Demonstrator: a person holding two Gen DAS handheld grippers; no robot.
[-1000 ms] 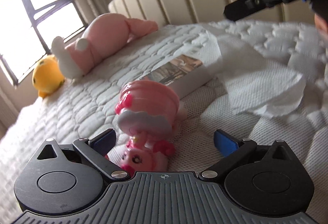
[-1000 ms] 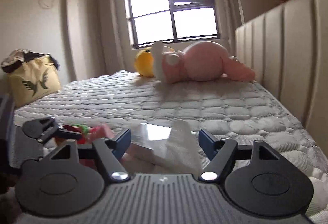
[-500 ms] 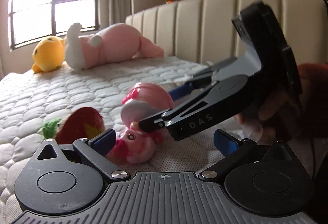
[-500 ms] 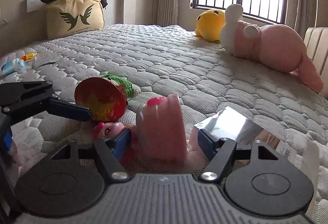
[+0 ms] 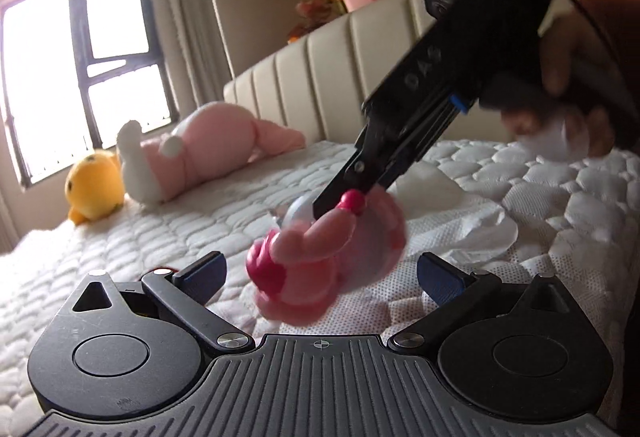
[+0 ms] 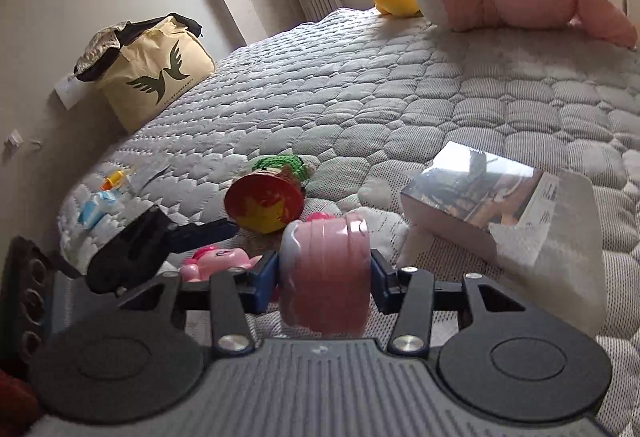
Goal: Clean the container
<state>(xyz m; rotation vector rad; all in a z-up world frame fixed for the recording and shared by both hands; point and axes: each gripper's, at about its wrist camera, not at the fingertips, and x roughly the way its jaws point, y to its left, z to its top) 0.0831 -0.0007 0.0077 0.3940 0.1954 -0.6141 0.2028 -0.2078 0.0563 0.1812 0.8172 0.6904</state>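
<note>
Left wrist view: the left gripper [image 5: 320, 271] gapes wide and empty, just short of the pink container [image 5: 332, 249], which is blurred above the mattress [image 5: 560, 205]. Right wrist view: the right gripper [image 6: 325, 271] clamps that container [image 6: 326, 273] near the tissue box [image 6: 472, 205].

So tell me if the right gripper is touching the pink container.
Touching. In the right wrist view, both blue pads of the right gripper press the sides of the pink container.
</note>
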